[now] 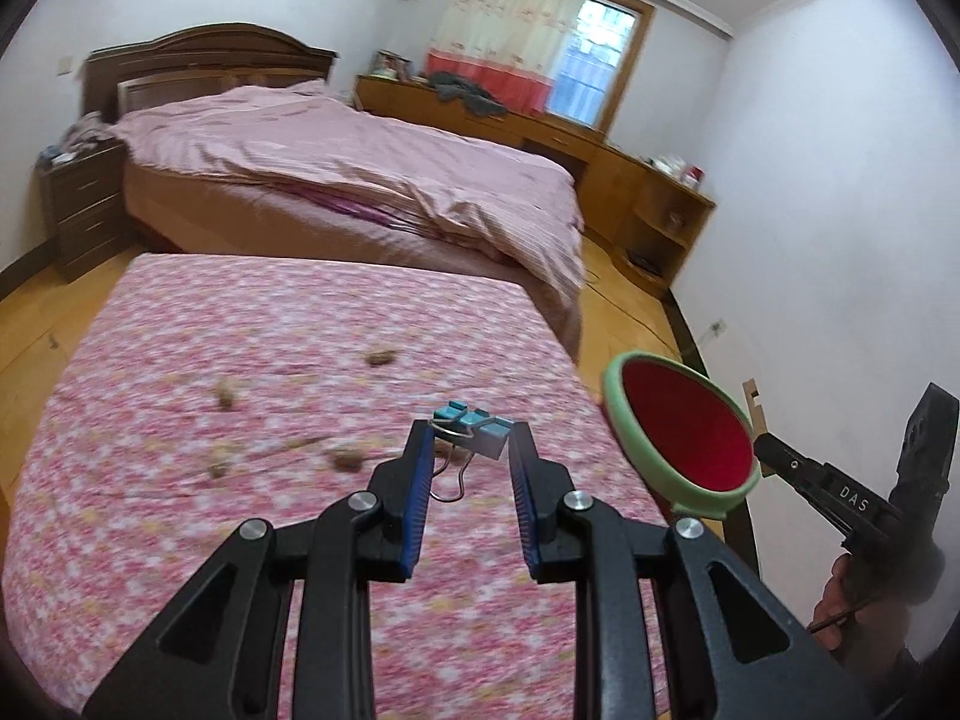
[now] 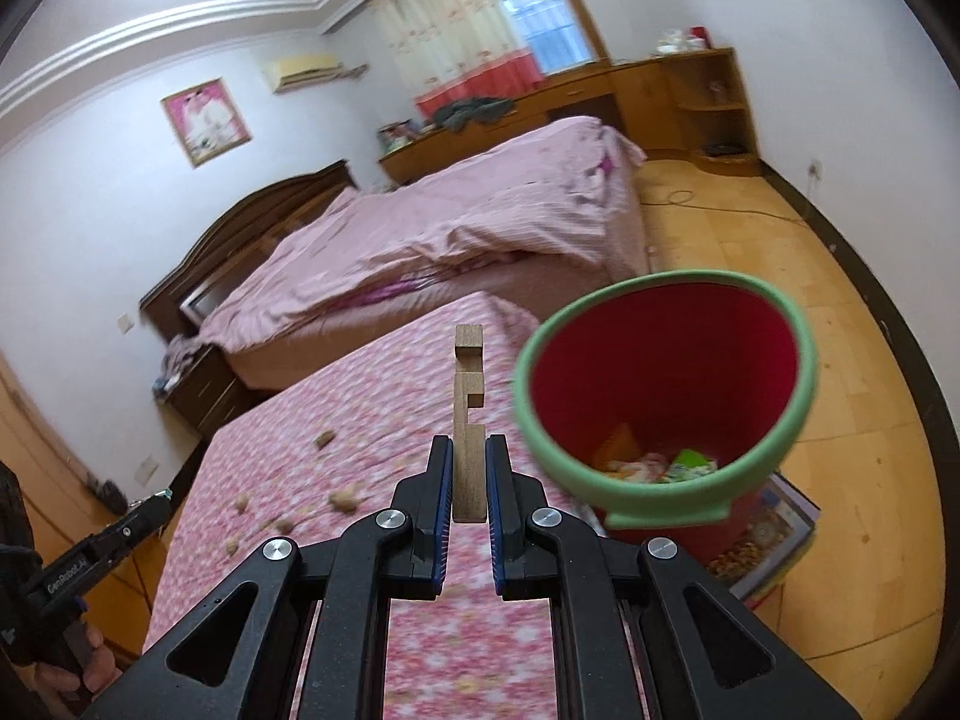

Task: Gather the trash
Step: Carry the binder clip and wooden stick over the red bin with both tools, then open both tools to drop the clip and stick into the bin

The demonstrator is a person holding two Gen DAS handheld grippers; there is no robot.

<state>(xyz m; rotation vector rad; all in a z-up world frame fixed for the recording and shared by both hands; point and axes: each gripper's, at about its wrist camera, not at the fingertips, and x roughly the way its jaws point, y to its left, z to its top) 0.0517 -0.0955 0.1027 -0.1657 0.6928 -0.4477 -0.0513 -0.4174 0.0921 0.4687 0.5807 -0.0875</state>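
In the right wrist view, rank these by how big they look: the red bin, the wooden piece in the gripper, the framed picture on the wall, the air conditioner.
1. Red bin, by far the largest.
2. Wooden piece, tall but narrow, and very near the camera.
3. Framed picture.
4. Air conditioner.
The last three cover similar areas, so their order is unsure.

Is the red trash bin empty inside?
No, the right wrist view looks into the red trash bin and shows colourful wrappers lying at its bottom.

Soft window (image 1: 591, 54) daylight, motion blur, fisheye-bent dark edges
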